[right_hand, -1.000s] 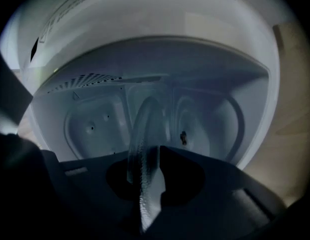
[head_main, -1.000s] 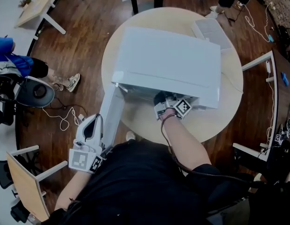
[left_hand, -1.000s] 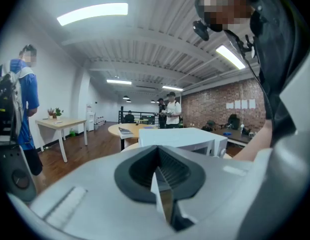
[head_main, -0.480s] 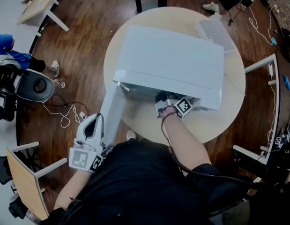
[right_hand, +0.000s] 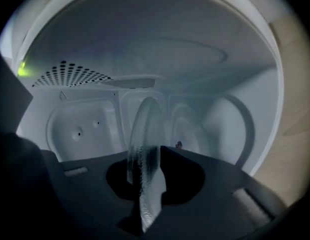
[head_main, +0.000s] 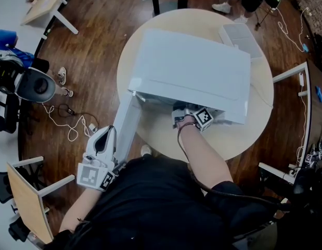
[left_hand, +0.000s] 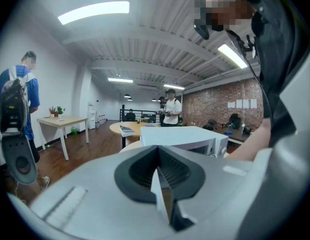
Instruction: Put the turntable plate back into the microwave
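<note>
1. Over at the left, the grey left gripper [left_hand: 162, 184] hangs near the outer end of the white microwave door [head_main: 124, 129], which is swung wide open. Its jaws are pressed together with nothing between them, and it takes no part in the carry.
2. Next along, the white box-shaped microwave [head_main: 192, 72] sits on the round pale-wood table [head_main: 244, 139], its mouth turned toward the person.
3. Further right, the dark right gripper [right_hand: 147, 184] reaches level into the cavity. Its jaws are nearly together, clamped on the rim of the clear round glass turntable plate [right_hand: 144, 129]. The plate shows edge-on to that gripper's camera and projects ahead into the white cavity.
4. The step in hand looks like the insertion itself: the plate is already inside the cavity but is gripped, not yet set down. Whether its underside touches the cavity floor cannot be told.
5. The next move probably calls for easing the plate deeper until it is centred over the floor. It should be kept flat and clear of the walls, then lowered until it seats. Only then should the right jaws part and draw straight back out, since glass let go early could tip or slide.
</note>
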